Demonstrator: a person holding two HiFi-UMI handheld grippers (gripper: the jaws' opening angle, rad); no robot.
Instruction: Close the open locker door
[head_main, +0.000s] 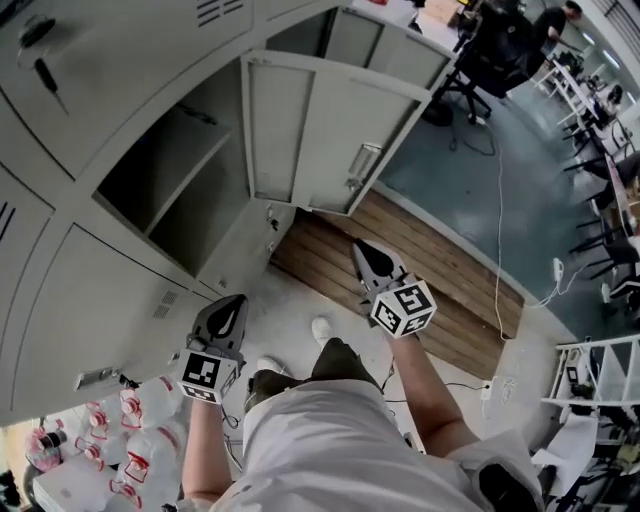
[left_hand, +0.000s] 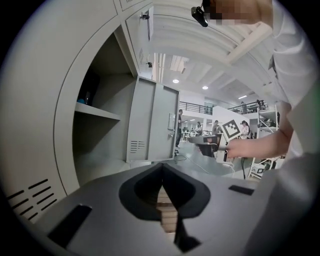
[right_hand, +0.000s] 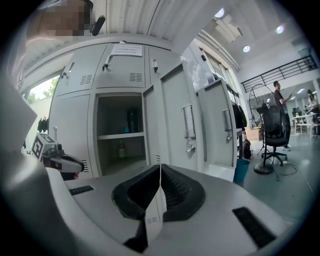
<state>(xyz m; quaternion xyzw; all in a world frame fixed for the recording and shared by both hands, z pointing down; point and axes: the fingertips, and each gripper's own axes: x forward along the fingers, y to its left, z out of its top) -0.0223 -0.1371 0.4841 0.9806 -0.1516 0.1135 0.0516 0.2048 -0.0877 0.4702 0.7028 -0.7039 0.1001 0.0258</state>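
Observation:
One grey locker (head_main: 180, 190) stands open, with a shelf inside. Its door (head_main: 310, 140) swings out towards me, and a metal handle (head_main: 362, 165) sits near its free edge. In the right gripper view the door (right_hand: 170, 125) is right of the open compartment (right_hand: 120, 135); in the left gripper view the same door (left_hand: 150, 120) is edge-on. My right gripper (head_main: 364, 250) (right_hand: 160, 167) is shut and empty, below the door's free edge and apart from it. My left gripper (head_main: 232, 302) (left_hand: 162, 167) is also shut and empty, low in front of the lockers below the opening.
A second locker door (head_main: 400, 50) further along also stands open. A wooden pallet (head_main: 440, 290) lies on the floor under the doors. Several water bottles (head_main: 130, 440) stand at the lower left. An office chair (head_main: 490, 60) and a white rack (head_main: 590, 380) are to the right.

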